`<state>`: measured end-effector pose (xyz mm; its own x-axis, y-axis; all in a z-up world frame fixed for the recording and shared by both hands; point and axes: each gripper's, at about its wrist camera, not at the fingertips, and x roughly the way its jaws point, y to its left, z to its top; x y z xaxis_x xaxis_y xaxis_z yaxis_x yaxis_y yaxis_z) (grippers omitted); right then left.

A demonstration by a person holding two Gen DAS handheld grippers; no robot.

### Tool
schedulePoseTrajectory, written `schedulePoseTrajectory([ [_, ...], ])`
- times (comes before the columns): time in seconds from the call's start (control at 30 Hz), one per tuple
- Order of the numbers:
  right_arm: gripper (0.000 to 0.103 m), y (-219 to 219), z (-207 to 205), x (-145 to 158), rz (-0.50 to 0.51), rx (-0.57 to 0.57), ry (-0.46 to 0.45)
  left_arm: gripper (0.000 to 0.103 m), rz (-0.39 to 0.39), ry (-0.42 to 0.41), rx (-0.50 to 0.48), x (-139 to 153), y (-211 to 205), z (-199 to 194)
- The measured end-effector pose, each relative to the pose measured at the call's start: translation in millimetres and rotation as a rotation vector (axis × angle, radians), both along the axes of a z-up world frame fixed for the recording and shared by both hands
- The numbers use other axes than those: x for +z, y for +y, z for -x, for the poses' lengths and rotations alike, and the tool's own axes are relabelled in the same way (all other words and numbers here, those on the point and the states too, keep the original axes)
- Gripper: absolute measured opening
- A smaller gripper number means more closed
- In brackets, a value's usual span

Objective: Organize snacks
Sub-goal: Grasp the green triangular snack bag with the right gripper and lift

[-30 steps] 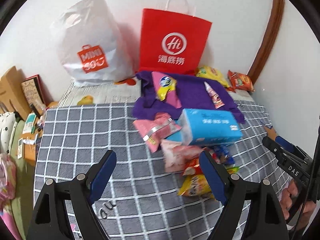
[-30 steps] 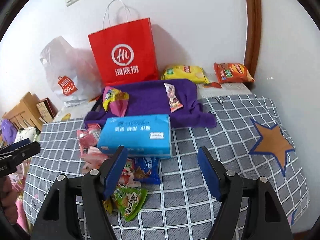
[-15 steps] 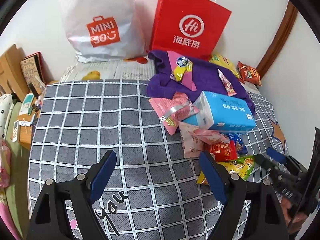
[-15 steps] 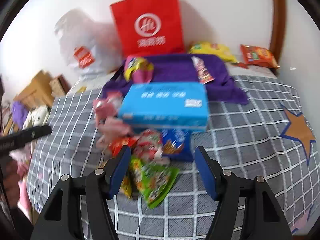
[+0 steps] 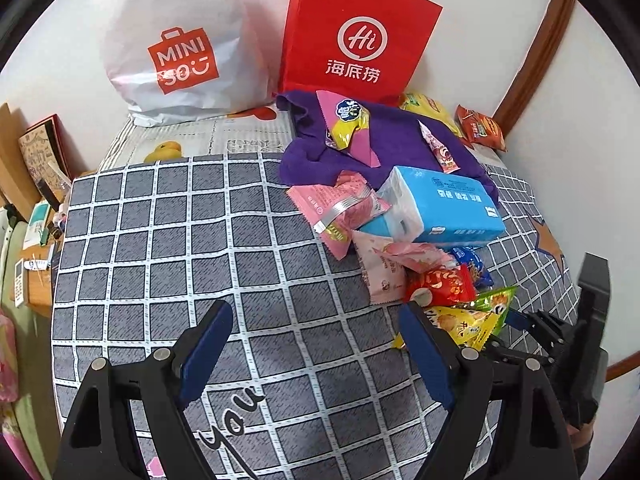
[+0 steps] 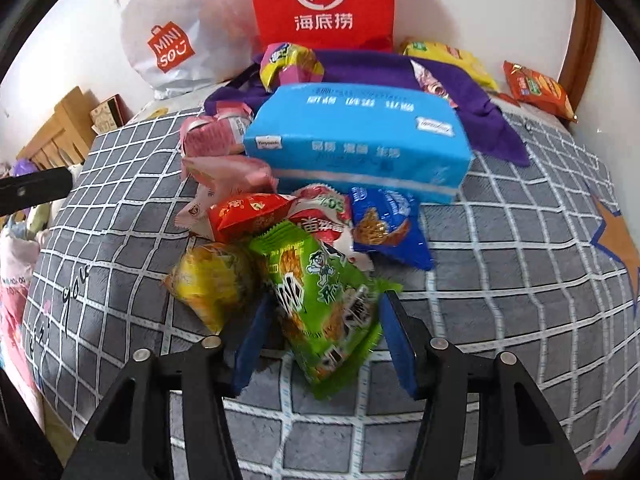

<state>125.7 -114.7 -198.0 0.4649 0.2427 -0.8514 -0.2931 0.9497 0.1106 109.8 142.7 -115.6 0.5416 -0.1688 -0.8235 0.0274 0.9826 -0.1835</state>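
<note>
A pile of snack packets lies on a grey checked bed cover [image 5: 200,248]. In the right wrist view a green snack packet [image 6: 320,300] lies between the fingers of my right gripper [image 6: 324,340], which is open around it. A yellow packet [image 6: 208,280], a red packet [image 6: 248,216] and a blue packet [image 6: 384,224] lie beside it. In the left wrist view my left gripper [image 5: 316,348] is open and empty above bare cover, left of the pile. The right gripper [image 5: 520,320] shows at the green packet [image 5: 494,300].
A blue tissue pack [image 5: 440,208] lies behind the pile, on a purple cloth [image 5: 392,136] with more packets. A red paper bag [image 5: 356,40] and a white plastic bag [image 5: 176,44] stand against the wall. Wooden furniture [image 5: 16,168] is at the left.
Both grippers have moved forward and down toward the bed. My right gripper has closed in on the pile and now straddles the green packet. Its fingers have narrowed a little.
</note>
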Motion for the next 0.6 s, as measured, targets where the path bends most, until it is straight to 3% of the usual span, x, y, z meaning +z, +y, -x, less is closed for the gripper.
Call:
schedulePoseTrajectory([
  [0.13, 0.060, 10, -3, -8, 0.042, -0.011, -0.004, 0.084, -0.001, 0.003, -0.015, -4, 5, 1],
  [0.2, 0.046, 10, -2, -9, 0.044, -0.008, -0.013, 0.084, 0.004, 0.007, -0.023, -7, 6, -1],
  [0.3, 0.040, 7, 2, -5, 0.050, -0.008, -0.034, 0.084, 0.011, 0.011, -0.035, -10, 5, -3],
  [0.6, 0.037, -19, 8, 20, 0.037, -0.077, -0.097, 0.084, 0.035, 0.029, -0.127, -21, -24, -1],
])
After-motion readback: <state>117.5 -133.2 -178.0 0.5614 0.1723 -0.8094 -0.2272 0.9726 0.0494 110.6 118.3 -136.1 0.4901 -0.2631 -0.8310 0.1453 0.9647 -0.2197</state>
